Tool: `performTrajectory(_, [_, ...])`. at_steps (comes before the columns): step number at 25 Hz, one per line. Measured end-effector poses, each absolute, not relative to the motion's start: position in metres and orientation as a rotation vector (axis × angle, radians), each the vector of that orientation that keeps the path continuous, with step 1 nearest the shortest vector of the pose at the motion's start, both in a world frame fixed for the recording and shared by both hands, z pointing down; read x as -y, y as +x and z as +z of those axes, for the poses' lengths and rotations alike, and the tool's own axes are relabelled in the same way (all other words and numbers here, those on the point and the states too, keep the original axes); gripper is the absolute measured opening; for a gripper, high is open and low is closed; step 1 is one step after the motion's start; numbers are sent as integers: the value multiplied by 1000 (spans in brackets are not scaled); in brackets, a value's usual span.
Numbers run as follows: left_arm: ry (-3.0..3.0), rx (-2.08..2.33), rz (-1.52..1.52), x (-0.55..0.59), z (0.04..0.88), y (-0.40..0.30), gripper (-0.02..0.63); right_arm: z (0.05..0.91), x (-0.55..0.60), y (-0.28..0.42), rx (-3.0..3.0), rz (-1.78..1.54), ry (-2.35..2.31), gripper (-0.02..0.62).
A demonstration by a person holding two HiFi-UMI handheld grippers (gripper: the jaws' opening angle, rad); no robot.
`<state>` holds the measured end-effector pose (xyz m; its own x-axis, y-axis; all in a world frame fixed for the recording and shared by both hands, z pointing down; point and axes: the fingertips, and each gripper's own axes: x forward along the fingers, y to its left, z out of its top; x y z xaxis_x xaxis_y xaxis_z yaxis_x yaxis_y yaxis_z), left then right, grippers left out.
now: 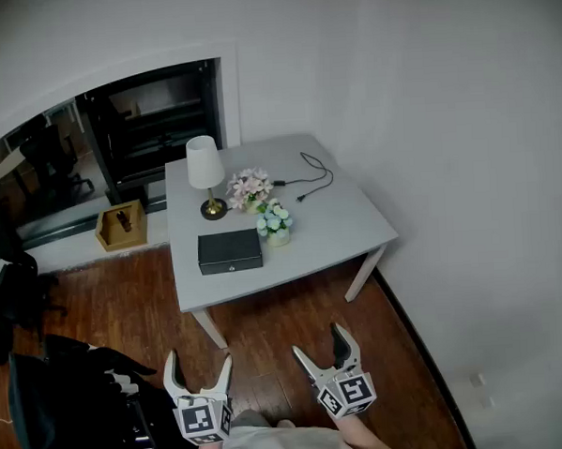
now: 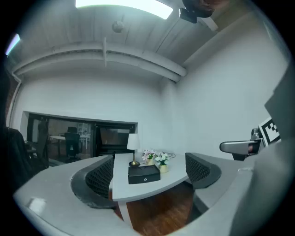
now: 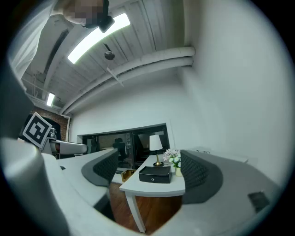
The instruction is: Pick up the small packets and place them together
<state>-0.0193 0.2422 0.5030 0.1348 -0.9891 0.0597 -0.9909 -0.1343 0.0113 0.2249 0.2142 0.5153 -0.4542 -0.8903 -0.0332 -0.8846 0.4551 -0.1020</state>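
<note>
Contents of the shut black box (image 1: 230,251) are hidden; left claw (image 1: 199,359) and right claw (image 1: 318,340) both gape empty.

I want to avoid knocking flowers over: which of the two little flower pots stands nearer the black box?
The white-flowered pot, just right of the black box; the pink-flowered pot sits farther back by the lamp.

One lamp (image 1: 204,167), one black box (image 1: 230,251), two flower pots (image 1: 277,234).
</note>
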Motion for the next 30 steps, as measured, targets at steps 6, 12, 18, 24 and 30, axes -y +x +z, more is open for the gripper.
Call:
performTrajectory(6, [2337,2024,125,-220,513,-12,474,527,-193,212,-2692,-143,-1487,400])
performTrajectory(12, [2379,1986,71,-149,518,-30,474,537,-132,191,-2715,-133,-1497,400])
performTrajectory(18, [2503,1873,8,-48,508,-64,474,524,-40,146,-2686,-157,-1532,400])
performTrajectory(24, [2499,1847,-9,40,500,-116,474,523,40,89,-2757,-179,-1532,400])
performTrajectory(30, [2505,1739,34,89,515,-140,474,545,87,45,-2790,-299,-1508,399])
